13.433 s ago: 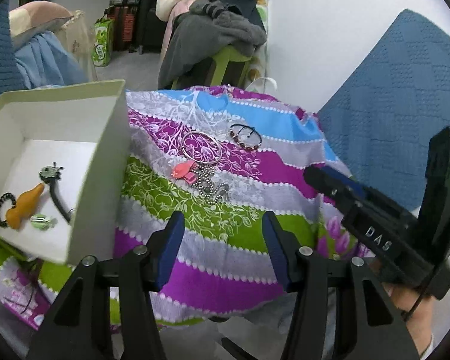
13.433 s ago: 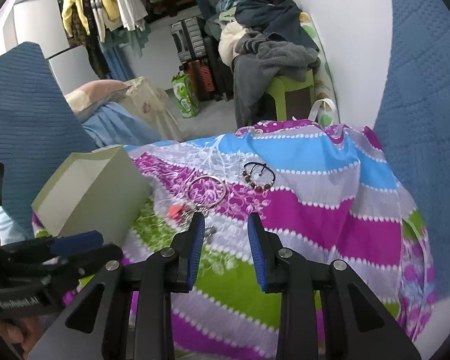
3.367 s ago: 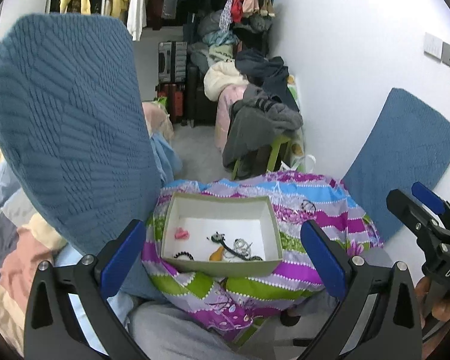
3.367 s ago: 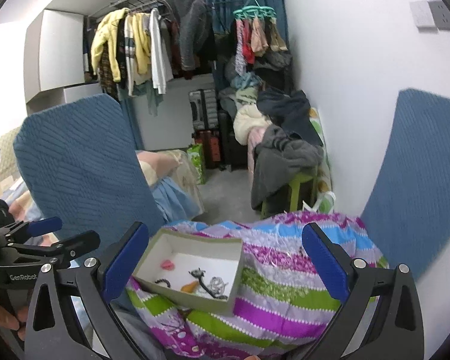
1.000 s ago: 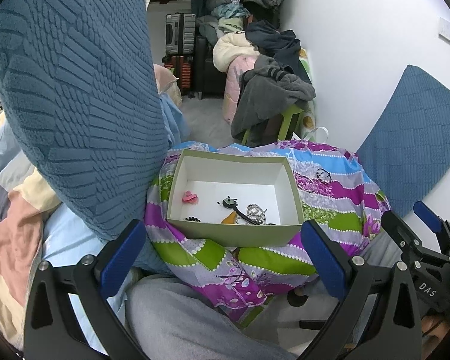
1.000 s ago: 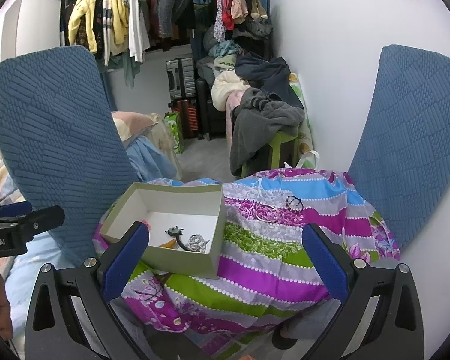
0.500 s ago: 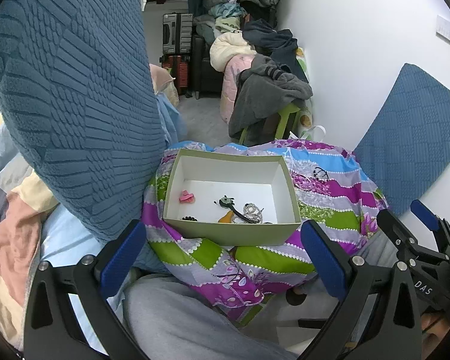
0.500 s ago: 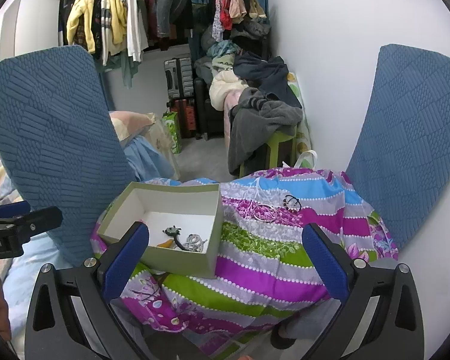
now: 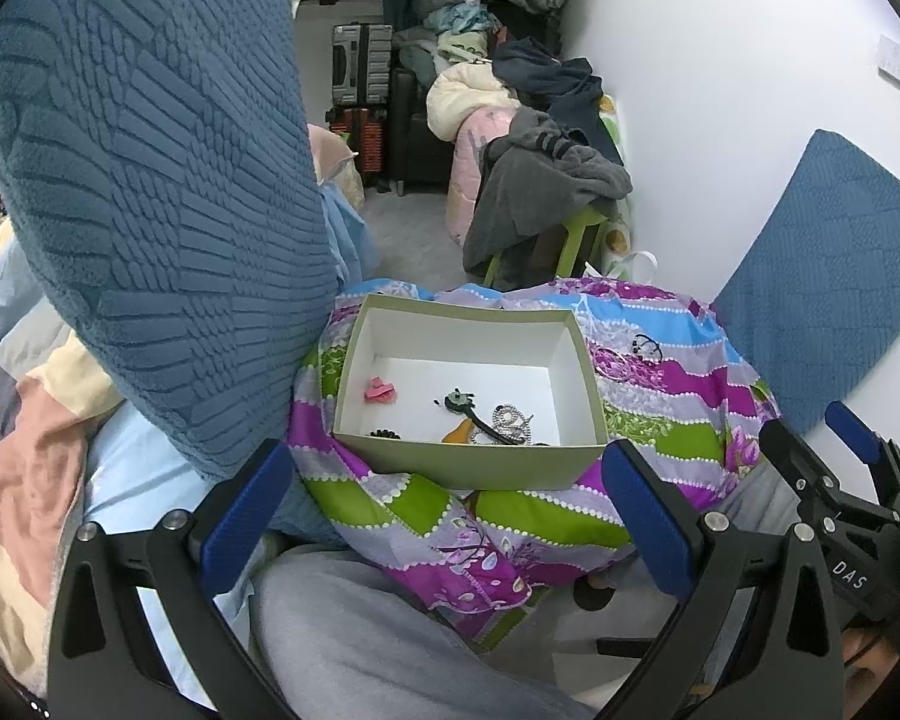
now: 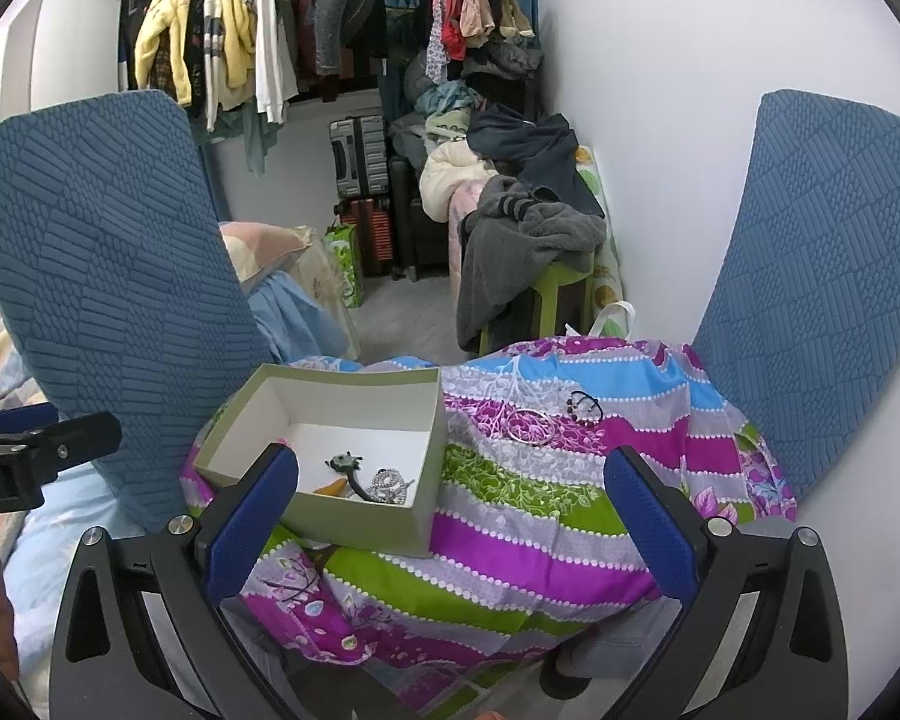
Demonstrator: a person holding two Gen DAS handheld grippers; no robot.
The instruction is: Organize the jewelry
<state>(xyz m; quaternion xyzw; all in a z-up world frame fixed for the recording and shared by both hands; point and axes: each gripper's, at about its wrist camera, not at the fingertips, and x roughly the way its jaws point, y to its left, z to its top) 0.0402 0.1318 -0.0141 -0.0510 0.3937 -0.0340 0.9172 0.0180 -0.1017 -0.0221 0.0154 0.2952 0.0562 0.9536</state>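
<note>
An open green box with a white inside sits on the striped cloth; it also shows in the right wrist view. In it lie a pink clip, a silver chain, an orange piece and dark hair ties. A silver bangle and a dark bead bracelet lie on the cloth right of the box. My left gripper and right gripper are wide open, empty, held well back above the cloth's near edge.
Blue textured cushions stand at the left and the right. A white wall is on the right. Piled clothes on a green stool, suitcases and a hanging rack are behind.
Over the long span, the pink clip and silver chain went from the cloth into the box and both grippers opened wide and drew back. In the last second the views shifted only slightly.
</note>
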